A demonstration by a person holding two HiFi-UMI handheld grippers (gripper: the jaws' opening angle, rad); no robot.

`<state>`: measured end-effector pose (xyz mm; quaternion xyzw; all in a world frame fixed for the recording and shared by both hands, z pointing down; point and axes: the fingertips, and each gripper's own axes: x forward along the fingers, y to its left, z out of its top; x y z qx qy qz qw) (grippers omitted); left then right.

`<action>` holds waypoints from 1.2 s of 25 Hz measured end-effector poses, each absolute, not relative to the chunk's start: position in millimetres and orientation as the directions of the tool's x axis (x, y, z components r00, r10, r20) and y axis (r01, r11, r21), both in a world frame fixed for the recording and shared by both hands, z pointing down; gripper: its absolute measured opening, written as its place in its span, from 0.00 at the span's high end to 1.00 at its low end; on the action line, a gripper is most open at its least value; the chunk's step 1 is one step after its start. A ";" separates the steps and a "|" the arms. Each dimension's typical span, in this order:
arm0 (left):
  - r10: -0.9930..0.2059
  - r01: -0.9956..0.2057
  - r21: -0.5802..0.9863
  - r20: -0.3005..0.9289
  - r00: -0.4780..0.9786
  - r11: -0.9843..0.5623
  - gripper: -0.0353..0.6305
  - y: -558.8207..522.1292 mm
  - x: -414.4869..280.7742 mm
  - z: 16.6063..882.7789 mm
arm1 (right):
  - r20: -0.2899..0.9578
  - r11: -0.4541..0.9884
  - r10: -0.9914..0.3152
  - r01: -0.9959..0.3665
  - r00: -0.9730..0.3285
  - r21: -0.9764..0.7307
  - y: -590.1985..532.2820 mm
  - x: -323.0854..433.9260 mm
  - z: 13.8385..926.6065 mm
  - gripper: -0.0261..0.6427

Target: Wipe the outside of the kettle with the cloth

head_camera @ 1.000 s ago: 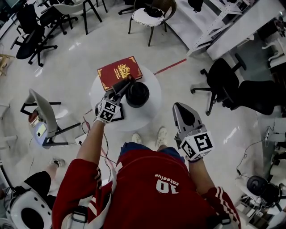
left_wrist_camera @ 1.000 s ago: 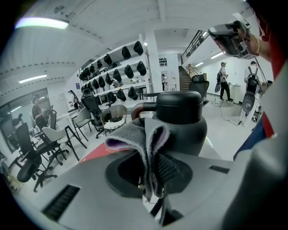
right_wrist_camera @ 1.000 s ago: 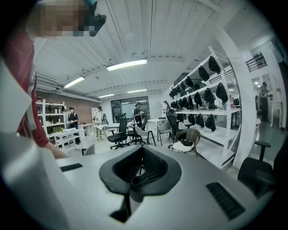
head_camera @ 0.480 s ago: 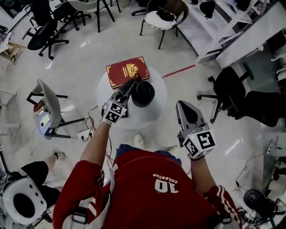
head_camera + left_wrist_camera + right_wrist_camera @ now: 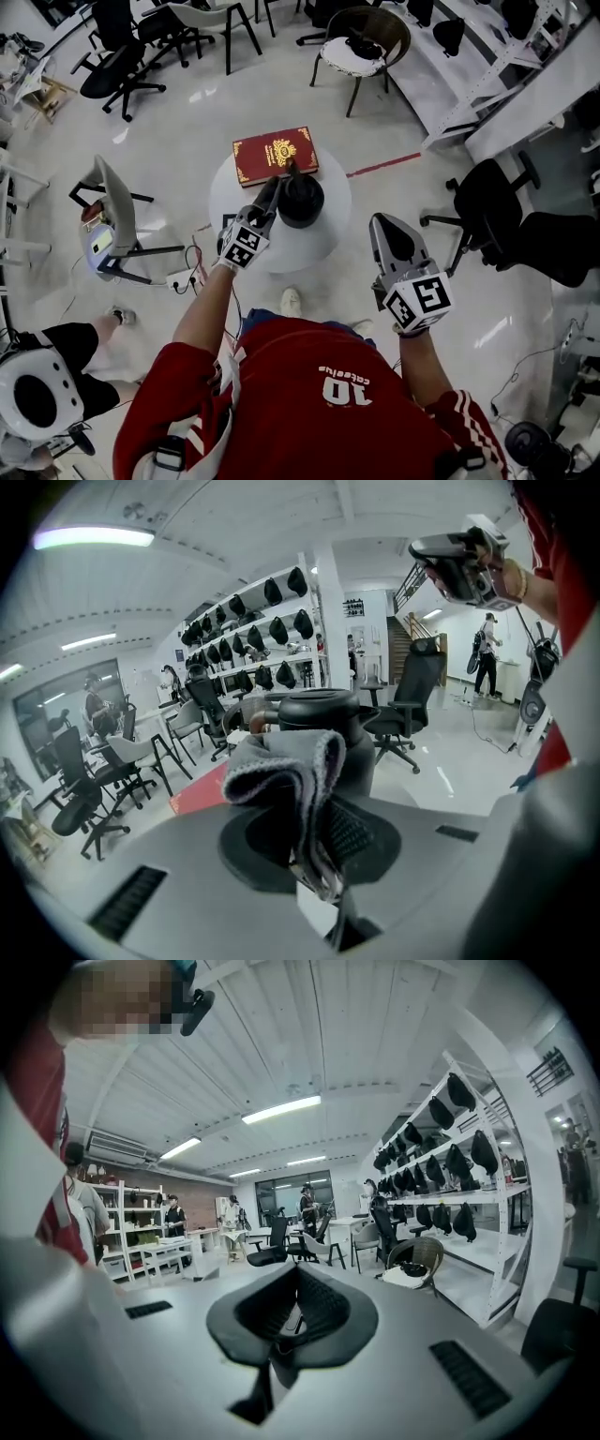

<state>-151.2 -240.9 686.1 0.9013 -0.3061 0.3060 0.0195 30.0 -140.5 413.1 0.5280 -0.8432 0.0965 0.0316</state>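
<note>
Nearest, by the body: right tongs (image 5: 382,225) closed together, empty, well off the round table (image 5: 323,248); farther, left tongs (image 5: 271,191) clamped on grey cloth (image 5: 281,766), just beside black kettle (image 5: 301,200) mid-table; beyond, red book (image 5: 275,156)

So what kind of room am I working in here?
Probably a lab or office-style workshop: black swivel office chairs stand on a glossy pale floor, white metal shelving carries rows of black helmet-like gear, and the black kettle sits on a small round white table.
</note>
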 end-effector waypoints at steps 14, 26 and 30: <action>-0.572 -0.611 -0.146 0.569 0.591 -0.778 0.88 -191.7 -118.3 681.0 | 0.139 0.480 -0.858 -0.868 -0.495 -0.131 -109.4 73.8 407.1 0.94; -0.560 -0.608 -0.127 0.567 0.603 -0.784 0.88 -171.7 -67.0 679.6 | 0.143 0.486 -0.853 -0.864 -0.501 -0.130 -88.3 115.7 406.2 0.94; -0.549 -0.595 -0.125 0.566 0.615 -0.794 0.88 -168.8 -46.5 680.5 | 0.146 0.473 -0.861 -0.872 -0.488 -0.124 -82.2 133.2 406.3 0.94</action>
